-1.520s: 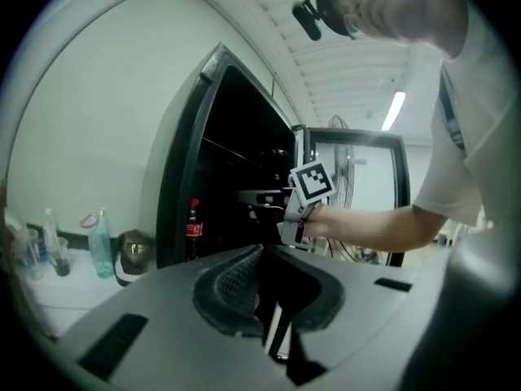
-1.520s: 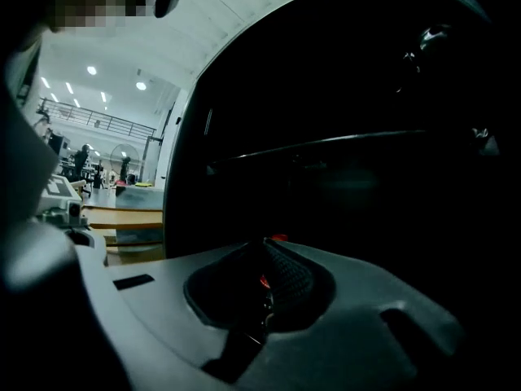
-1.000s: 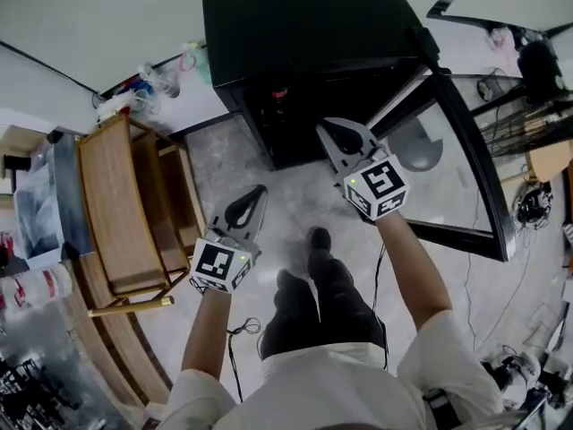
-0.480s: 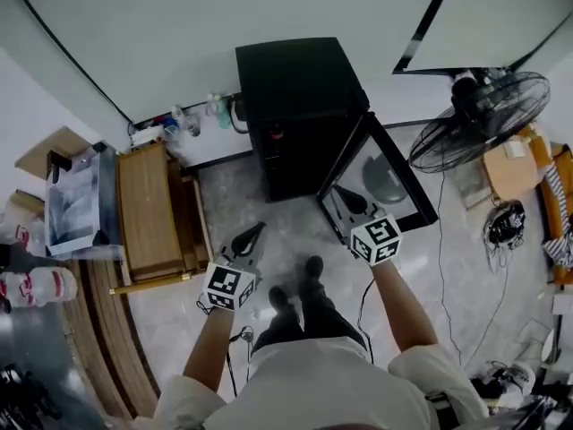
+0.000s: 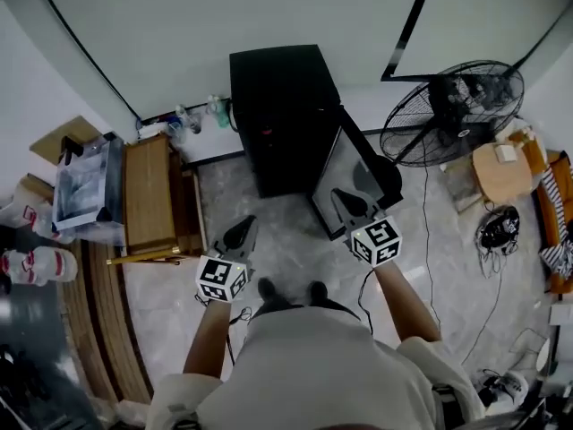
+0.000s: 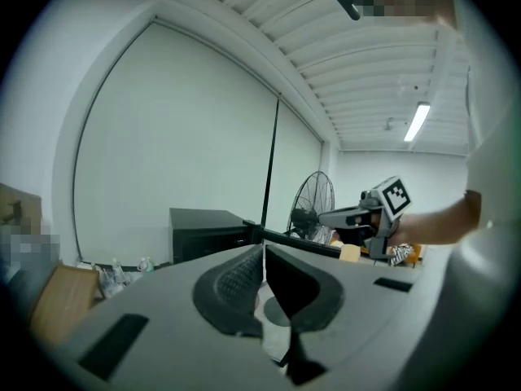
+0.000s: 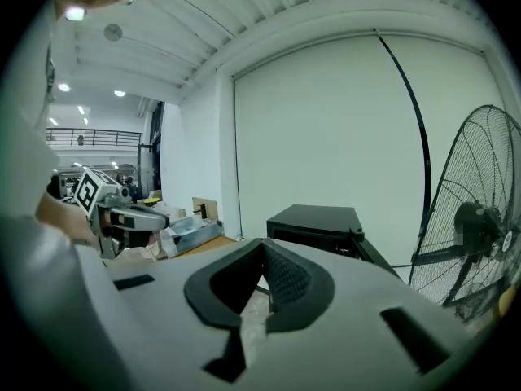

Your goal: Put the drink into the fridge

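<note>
The black fridge [image 5: 282,97] stands against the wall with its glass door [image 5: 354,177] swung open to the right. A small red spot [image 5: 266,133] shows in its dark inside; what it is I cannot tell. My left gripper [image 5: 242,231] is held in front of the fridge, shut and empty. My right gripper [image 5: 345,200] hovers near the door's lower edge, also shut with nothing in it. In the left gripper view the pads [image 6: 244,279] meet, with the fridge [image 6: 203,230] beyond. In the right gripper view the gripper [image 7: 262,271] is shut and the fridge [image 7: 313,222] lies ahead.
A wooden bench [image 5: 148,195] with a clear plastic box [image 5: 85,186] stands left of the fridge. Bottles [image 5: 192,116] line the wall. A standing fan [image 5: 452,106] is at the right, with cables [image 5: 501,231] on the floor beside it.
Both grippers have risen and drawn back from the fridge, still shut. The view has lifted, so the fridge looks smaller and farther off, and the fan has come into sight.
</note>
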A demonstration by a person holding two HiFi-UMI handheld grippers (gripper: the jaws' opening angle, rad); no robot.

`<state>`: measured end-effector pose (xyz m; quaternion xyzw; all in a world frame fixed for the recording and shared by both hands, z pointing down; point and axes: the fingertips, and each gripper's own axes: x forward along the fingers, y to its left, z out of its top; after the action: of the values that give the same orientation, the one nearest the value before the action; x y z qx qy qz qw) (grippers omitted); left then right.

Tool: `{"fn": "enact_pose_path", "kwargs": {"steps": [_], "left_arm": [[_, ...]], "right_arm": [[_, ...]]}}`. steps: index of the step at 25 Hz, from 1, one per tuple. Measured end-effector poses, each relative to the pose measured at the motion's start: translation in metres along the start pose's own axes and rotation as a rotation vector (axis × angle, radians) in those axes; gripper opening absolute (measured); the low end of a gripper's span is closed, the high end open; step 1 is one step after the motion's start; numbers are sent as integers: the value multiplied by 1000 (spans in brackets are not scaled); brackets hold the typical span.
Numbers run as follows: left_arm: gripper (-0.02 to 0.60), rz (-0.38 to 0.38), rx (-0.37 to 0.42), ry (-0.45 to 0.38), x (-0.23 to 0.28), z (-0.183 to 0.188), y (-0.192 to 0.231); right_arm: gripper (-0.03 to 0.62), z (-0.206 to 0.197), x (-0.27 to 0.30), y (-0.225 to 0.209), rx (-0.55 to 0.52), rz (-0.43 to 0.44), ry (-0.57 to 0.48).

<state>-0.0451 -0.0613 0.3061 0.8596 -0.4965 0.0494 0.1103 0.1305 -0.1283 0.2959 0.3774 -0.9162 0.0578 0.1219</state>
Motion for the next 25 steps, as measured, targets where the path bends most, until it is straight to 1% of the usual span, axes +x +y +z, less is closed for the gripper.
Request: {"fn": "enact_pose_path", "kwargs": {"steps": [5,9,12,15,17,20,25], "left_arm": [[11,73,2,-38,-7,11,-44],[11,119,-6,-39,-13,6,-71],[11,153,-30,-49,-17,2,-84],[11,171,-48,-51,-23,-3,-93],[11,174,-38,-46,-30,-4,-97],[11,181,-11,-36,-42,-3,-98],[11,200,-6,-40,-65,1,-89]], "right_arm": [[0,-4,-45,-9,-35,50,12],[0,-5,-75,-17,-27,71,1],[0,-10,-90,-24,-15,82,-6],[0,-14,-102,-29,-11,83,-17],[0,-12,-107,-29,-11,77,-28],[-2,0,-115,-24,-16,69,-67],[-2,20,-117,-12,-3,56,-113]]}}
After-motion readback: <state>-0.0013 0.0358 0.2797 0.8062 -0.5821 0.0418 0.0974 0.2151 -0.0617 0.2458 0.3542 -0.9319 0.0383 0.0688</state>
